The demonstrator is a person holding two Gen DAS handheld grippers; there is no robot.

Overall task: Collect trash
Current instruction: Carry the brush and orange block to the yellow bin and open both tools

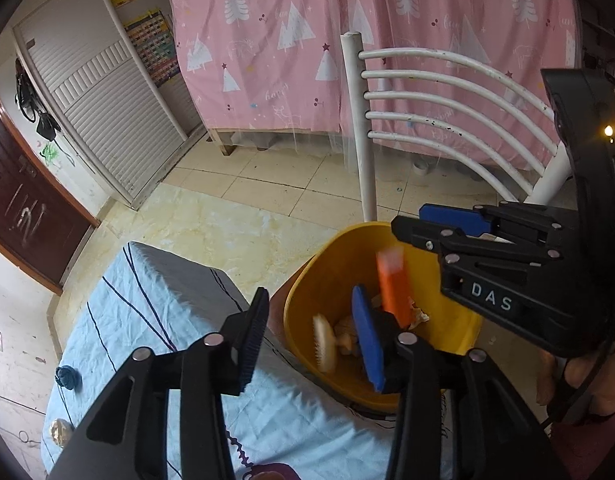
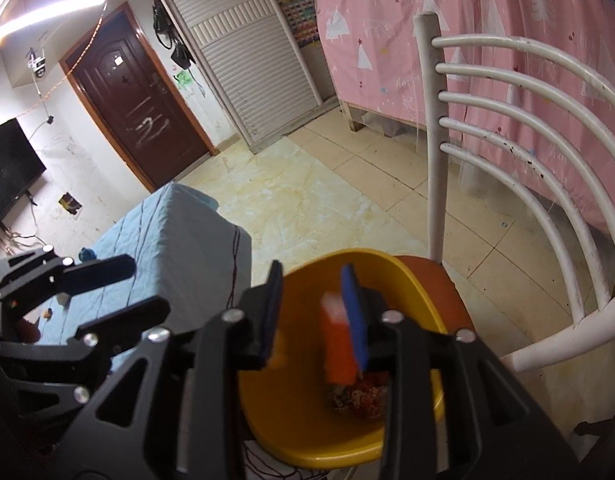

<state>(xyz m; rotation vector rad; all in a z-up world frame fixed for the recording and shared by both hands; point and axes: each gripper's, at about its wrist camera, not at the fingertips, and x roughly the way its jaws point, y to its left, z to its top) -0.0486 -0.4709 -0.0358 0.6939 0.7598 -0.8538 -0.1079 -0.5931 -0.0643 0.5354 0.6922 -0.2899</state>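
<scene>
A: Looking through the left wrist view: left gripper (image 1: 311,336) gapes empty over the yellow bin (image 1: 307,312); an orange box (image 1: 393,288) and a pale scrap (image 1: 323,342) blur inside, seemingly dropping.

B: Right wrist view: right gripper (image 2: 313,316) parted, box (image 2: 337,344) loose beside its pad. Drop step, I judge; next, fetch remaining table (image 2: 175,236) litter.

left claw (image 1: 311,344): black, blue pads, silver screws | right claw (image 2: 313,316): same, "DAS" marking

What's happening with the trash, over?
Both tongs open over the yellow bin: left tongs, right tongs. Orange carton blurred, dropping into the bin beside a blurred round piece. Nothing blocking.
</scene>
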